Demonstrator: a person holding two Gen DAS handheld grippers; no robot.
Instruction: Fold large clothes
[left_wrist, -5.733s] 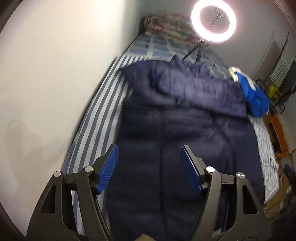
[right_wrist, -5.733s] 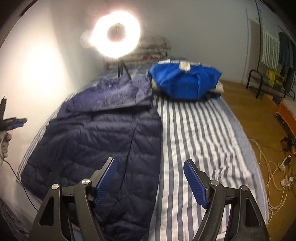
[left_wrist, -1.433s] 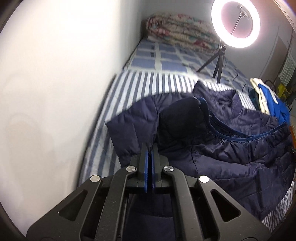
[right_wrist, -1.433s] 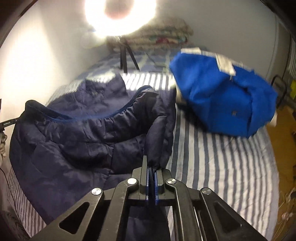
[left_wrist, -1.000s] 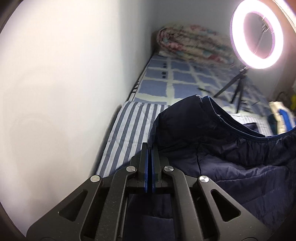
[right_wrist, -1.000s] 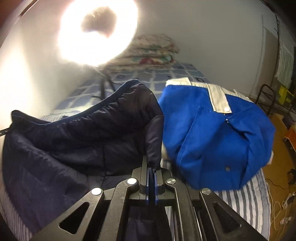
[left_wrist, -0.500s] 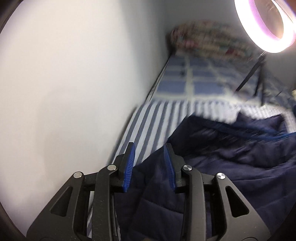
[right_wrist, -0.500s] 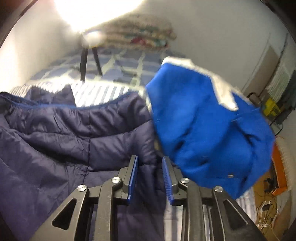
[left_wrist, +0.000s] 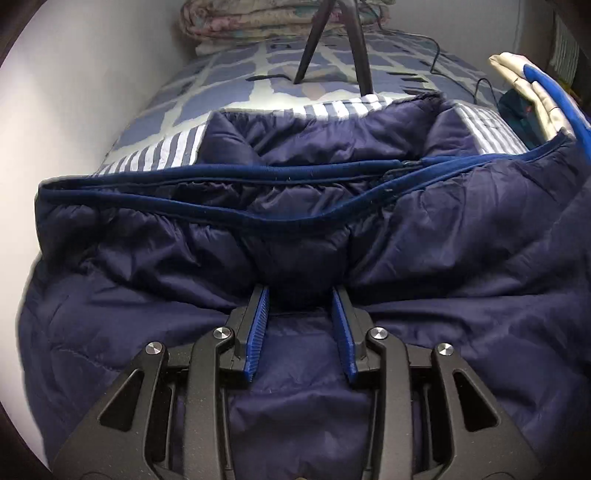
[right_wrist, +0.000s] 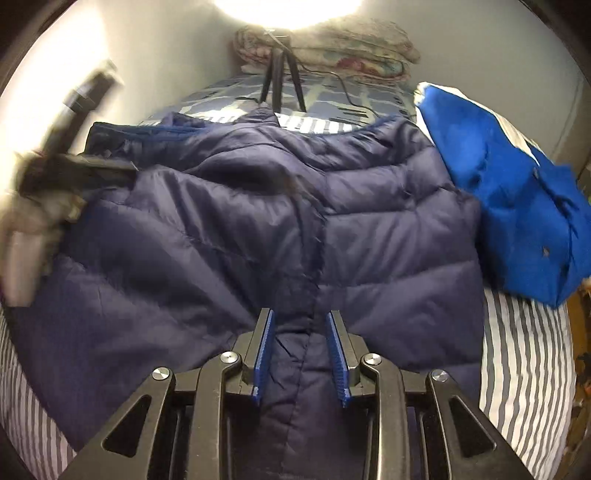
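A large navy quilted jacket (left_wrist: 424, 236) lies folded over on the striped bed, its blue-trimmed hem (left_wrist: 236, 177) towards the far end. It also fills the right wrist view (right_wrist: 258, 221). My left gripper (left_wrist: 301, 295) is open, its fingers resting low on the jacket with a puff of fabric between them. My right gripper (right_wrist: 300, 317) is open just above the jacket's centre seam. The left gripper shows blurred at the left of the right wrist view (right_wrist: 70, 170).
A folded bright blue garment (right_wrist: 517, 206) lies right of the jacket. A ring-light tripod (right_wrist: 280, 81) stands on the checked bedding at the far end, before a folded floral quilt (right_wrist: 332, 51). A white wall (left_wrist: 74, 74) runs along the left. Striped sheet (right_wrist: 524, 362) shows at right.
Both grippers carried the jacket's edge over towards the far end, then opened and let it go. The jacket now lies folded and both grippers sit low over it.
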